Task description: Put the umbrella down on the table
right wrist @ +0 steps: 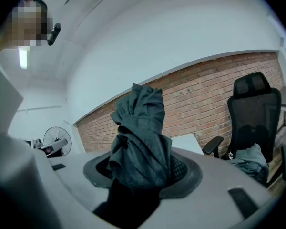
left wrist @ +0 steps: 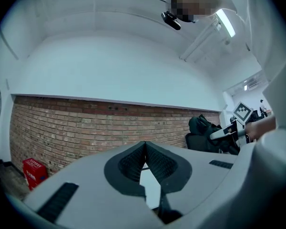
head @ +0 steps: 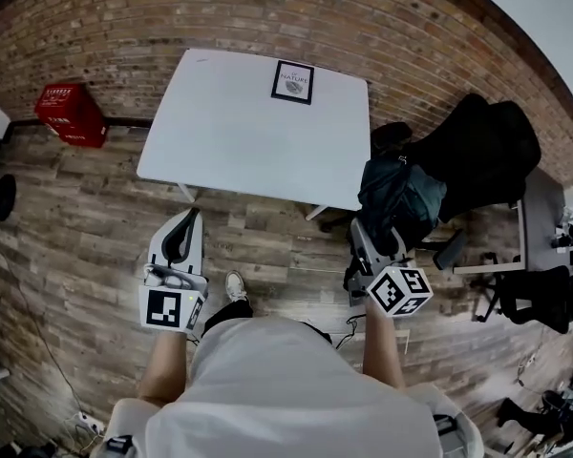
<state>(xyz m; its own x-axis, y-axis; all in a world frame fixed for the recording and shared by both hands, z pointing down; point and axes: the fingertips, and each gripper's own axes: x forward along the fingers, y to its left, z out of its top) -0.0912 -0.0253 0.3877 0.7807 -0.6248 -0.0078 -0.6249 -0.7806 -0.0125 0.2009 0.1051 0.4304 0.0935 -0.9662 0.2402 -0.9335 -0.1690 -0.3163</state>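
The folded dark teal umbrella (head: 403, 198) sticks out past the front of my right gripper (head: 368, 234), off the table's right corner. In the right gripper view the umbrella (right wrist: 140, 137) stands bunched between the jaws of the right gripper (right wrist: 140, 173), which is shut on it. The white table (head: 239, 132) lies ahead of both grippers, and its corner (right wrist: 187, 143) shows behind the umbrella. My left gripper (head: 189, 219) hangs over the wood floor just short of the table's front edge. Its jaws (left wrist: 144, 147) meet at the tips with nothing between them.
A framed card (head: 293, 81) lies at the table's far edge. A red crate (head: 70, 113) sits on the floor at the left by the brick wall. A black office chair (head: 487, 151) stands right of the table, with teal cloth (right wrist: 249, 159) on its seat. A fan (right wrist: 57, 140) stands far left.
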